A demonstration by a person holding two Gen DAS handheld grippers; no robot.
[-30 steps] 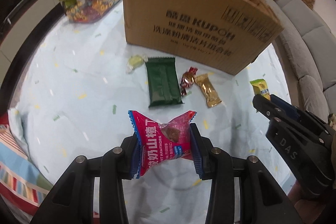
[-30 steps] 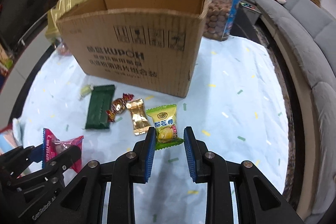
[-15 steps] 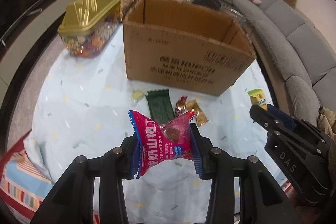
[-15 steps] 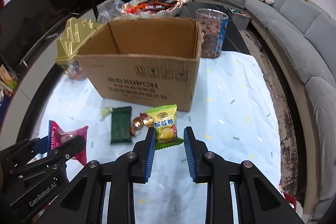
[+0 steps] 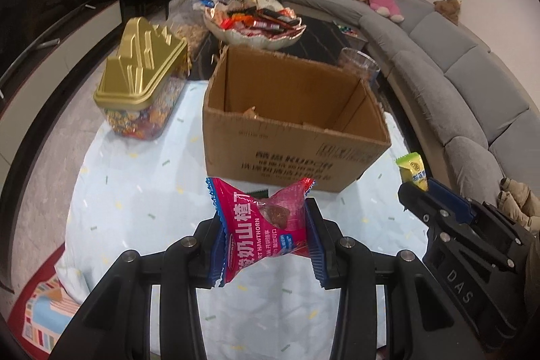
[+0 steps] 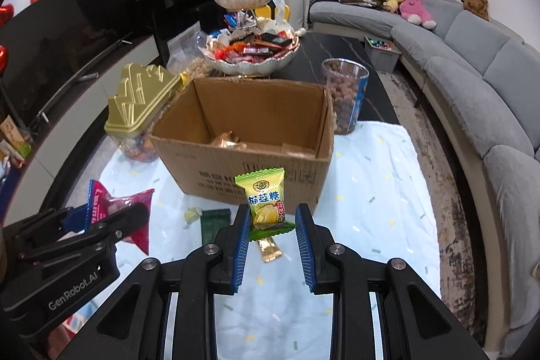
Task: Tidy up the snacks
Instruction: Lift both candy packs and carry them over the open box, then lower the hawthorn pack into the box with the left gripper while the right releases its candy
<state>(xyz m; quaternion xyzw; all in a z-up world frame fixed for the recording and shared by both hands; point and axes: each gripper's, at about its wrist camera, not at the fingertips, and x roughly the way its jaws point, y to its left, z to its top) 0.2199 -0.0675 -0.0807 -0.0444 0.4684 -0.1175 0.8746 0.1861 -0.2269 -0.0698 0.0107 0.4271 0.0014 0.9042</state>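
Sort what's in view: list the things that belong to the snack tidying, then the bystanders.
Job: red hawthorn packet in left gripper; durian candy in right gripper; cardboard box; green bar; gold candy.

Bystanders: gold-lidded jar, tiered candy dish, nut jar, sofa.

Even indoor light, sharp centre (fisheye-bent, dark-vignetted edges)

- A dark table (image 6: 341, 54) is carrying everything, its near part lying under a pale blue cloth (image 6: 378, 191) with confetti flecks.
- An open cardboard box (image 6: 256, 167) is sitting at the cloth's centre.
- A gold-lidded candy jar (image 6: 135, 110) is standing at the box's 9 o'clock.
- A clear tub of brown balls (image 6: 346, 97) is standing at 2 o'clock.
- A tiered dish of sweets (image 6: 249, 53) is standing at 12 o'clock.
- A green packet (image 6: 212, 223), a pale wrapped sweet (image 6: 191, 214) and a gold wrapper (image 6: 269, 248) are lying at 6 o'clock.
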